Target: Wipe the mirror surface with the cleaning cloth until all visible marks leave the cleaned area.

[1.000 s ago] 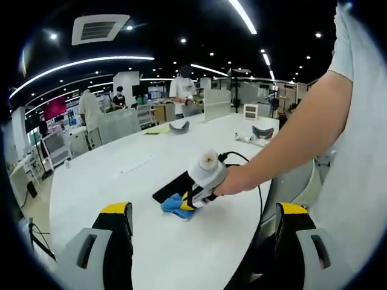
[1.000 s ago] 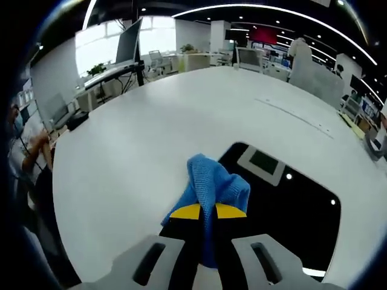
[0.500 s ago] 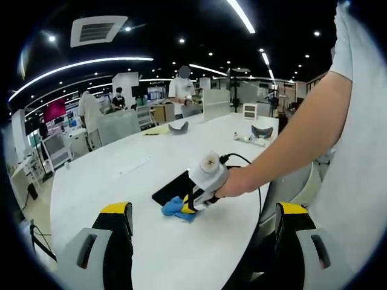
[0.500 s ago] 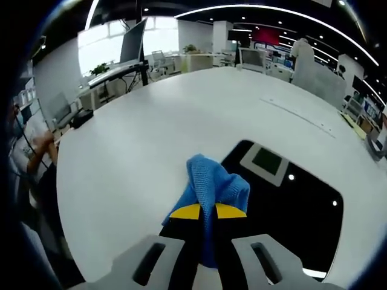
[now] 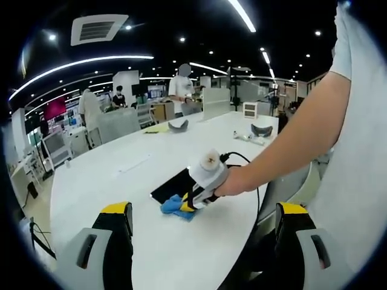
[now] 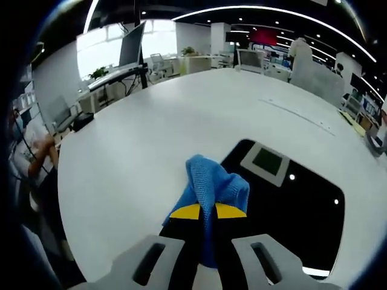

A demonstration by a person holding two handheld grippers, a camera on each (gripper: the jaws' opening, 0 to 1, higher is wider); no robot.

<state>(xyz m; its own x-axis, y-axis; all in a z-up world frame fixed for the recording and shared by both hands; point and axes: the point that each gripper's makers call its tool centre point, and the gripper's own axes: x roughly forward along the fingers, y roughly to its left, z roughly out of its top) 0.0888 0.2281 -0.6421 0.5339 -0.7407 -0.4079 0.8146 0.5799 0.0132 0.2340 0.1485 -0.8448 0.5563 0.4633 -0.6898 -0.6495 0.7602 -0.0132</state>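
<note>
Right tool (image 6: 207, 211) pinches a blue cloth (image 6: 211, 184) at the mirror's (image 6: 290, 208) nine o'clock edge on a white desk (image 6: 151, 139); left tool (image 5: 202, 220) gapes wide.

The blue cloth (image 6: 213, 187), bunched and crumpled, sits at the near corner of the dark rectangular mirror (image 6: 290, 208), which lies flat on the white desk (image 6: 151, 133).

Grey tongs (image 6: 207, 212) with yellow-capped black jaws; white short sleeve (image 5: 344, 42).
</note>
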